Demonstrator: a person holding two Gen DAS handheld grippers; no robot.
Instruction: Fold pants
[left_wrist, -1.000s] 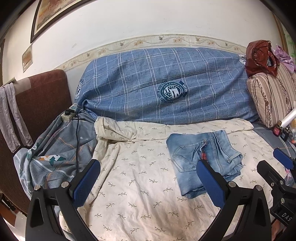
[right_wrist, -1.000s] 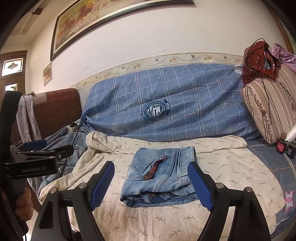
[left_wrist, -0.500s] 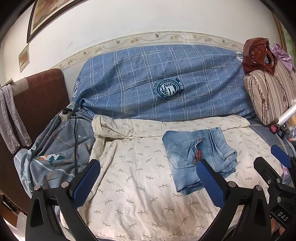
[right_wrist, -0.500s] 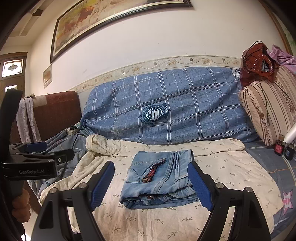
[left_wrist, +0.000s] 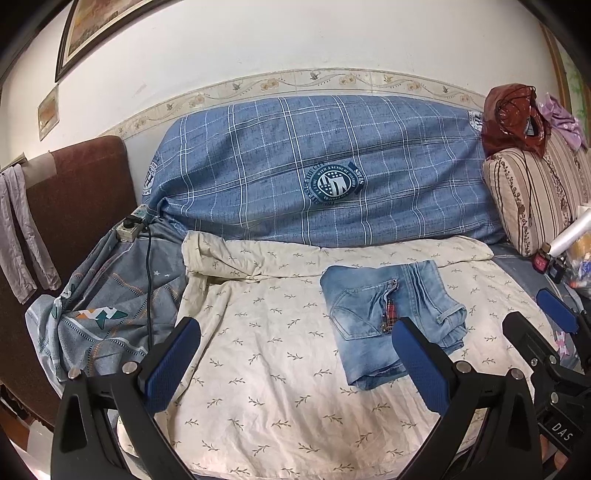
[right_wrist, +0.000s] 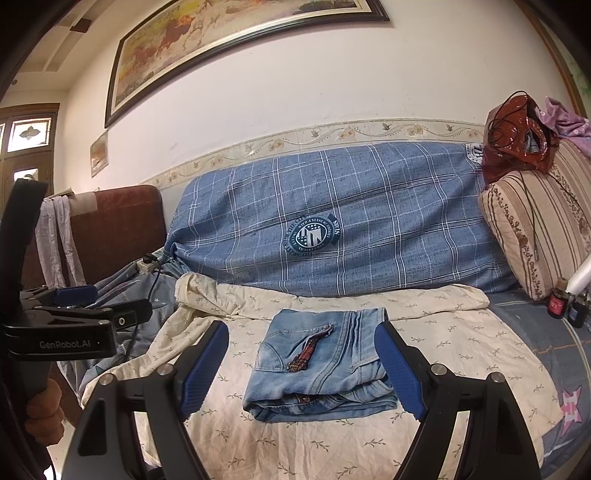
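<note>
Right wrist view: pants (right_wrist: 317, 365) folded on cream sheet (right_wrist: 461, 354), dead ahead between right tongs (right_wrist: 301, 365), released | left tongs (left_wrist: 295, 365) released, we see pants off to their right | long axis runs away from us | right nearer.

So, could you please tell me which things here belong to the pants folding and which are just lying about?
Job:
- folded jeans
- cream sheet beneath them
- left gripper, open
- right gripper, open

Lying about:
- striped cushion
- red bag
- power strip
- small bottles
</note>
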